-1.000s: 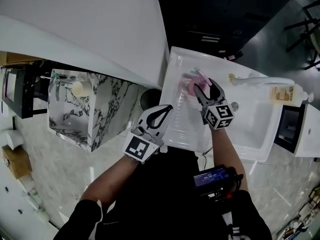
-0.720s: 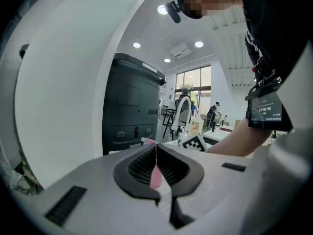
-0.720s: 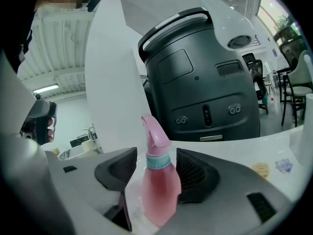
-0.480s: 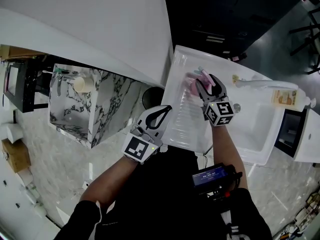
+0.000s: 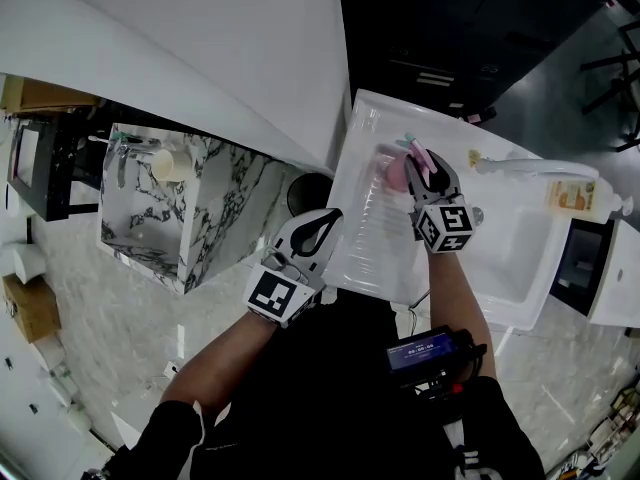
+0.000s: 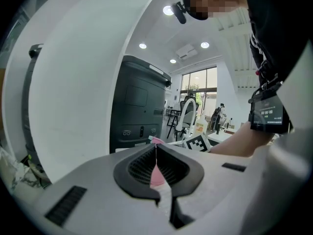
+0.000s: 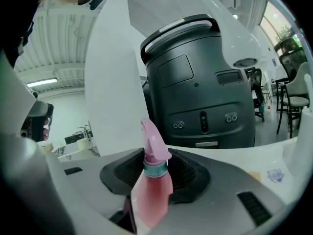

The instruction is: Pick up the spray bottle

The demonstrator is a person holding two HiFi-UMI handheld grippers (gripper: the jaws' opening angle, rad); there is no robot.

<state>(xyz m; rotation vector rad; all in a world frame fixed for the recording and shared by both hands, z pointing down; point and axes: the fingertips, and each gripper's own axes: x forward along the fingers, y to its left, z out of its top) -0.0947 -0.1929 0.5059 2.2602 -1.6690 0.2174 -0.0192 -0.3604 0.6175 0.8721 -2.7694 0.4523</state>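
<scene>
The right claw [image 7: 155, 153] is closing on the spray bottle [image 7: 152, 192]. The bottle's pink body fills the gap between the ribbed pads, and its teal collar and pink trigger head rise above them in the middle of the right gripper view. The left claw [image 6: 156, 147] has its jaws together and holds nothing; in the head view it sits low and left of centre, well apart from the bottle. Each claw carries a cube with black-and-white square markers [image 5: 444, 225]. A small screen [image 5: 428, 353] strapped to the right forearm shows pale digits too small to read. The bottle stands on the ribbed draining part of a white worktop [image 5: 365, 258], in the upper middle of the head view. To its right are a sink basin [image 5: 505, 243], a white tap [image 5: 530, 165] and a pale soap bottle [image 5: 565, 190] whose yellow label is too blurred to read. Beyond the spray bottle, a dark grey machine [image 7: 205, 82] with round buttons fills the upper right of the right gripper view. A marbled cabinet [image 5: 210, 218] lies at the left of the head view.
</scene>
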